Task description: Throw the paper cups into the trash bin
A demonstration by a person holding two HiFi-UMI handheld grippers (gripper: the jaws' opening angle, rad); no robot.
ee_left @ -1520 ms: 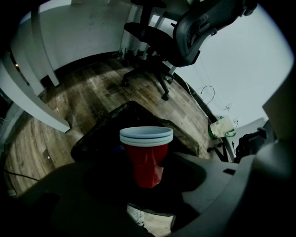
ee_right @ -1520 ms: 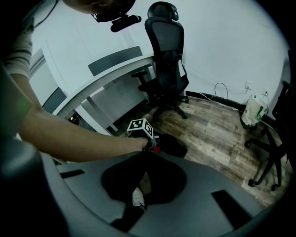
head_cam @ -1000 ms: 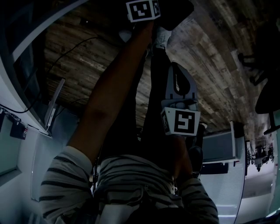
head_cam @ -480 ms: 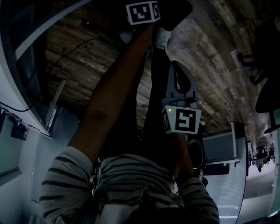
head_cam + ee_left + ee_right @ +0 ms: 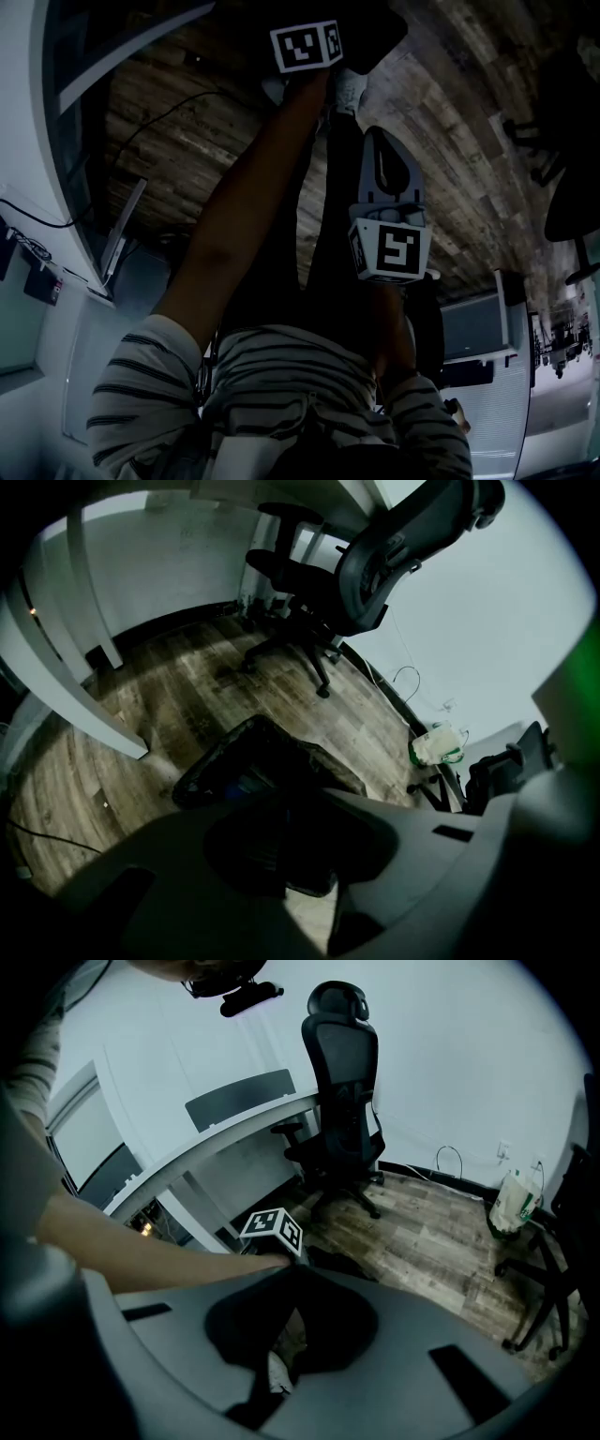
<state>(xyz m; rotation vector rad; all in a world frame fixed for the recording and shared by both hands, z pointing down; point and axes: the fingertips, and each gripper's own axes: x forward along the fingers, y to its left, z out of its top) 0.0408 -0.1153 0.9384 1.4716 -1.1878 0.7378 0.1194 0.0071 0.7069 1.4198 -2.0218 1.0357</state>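
The scene is dim. In the left gripper view a black trash bin [image 5: 251, 766] with a dark liner stands on the wood floor just below my left gripper [image 5: 281, 860]. Its jaws are closing and I see nothing between them. The head view shows that gripper's marker cube [image 5: 305, 45] at the end of an outstretched bare arm, against the dark bin [image 5: 370, 28]. My right gripper [image 5: 380, 150] hangs lower, pointing at the floor, its jaws together and empty. No paper cup shows in any view.
A black office chair [image 5: 342, 1082] stands by a curved white desk [image 5: 234, 1138]. A white and green bag [image 5: 436, 745] sits near the wall by another chair's base. A white desk leg [image 5: 89, 691] is at the left. The person's white shoe [image 5: 349, 89] is beside the bin.
Almost nothing differs. The head view has shifted slightly, and the right gripper sits a touch lower in it. The left cube stays over the bin.
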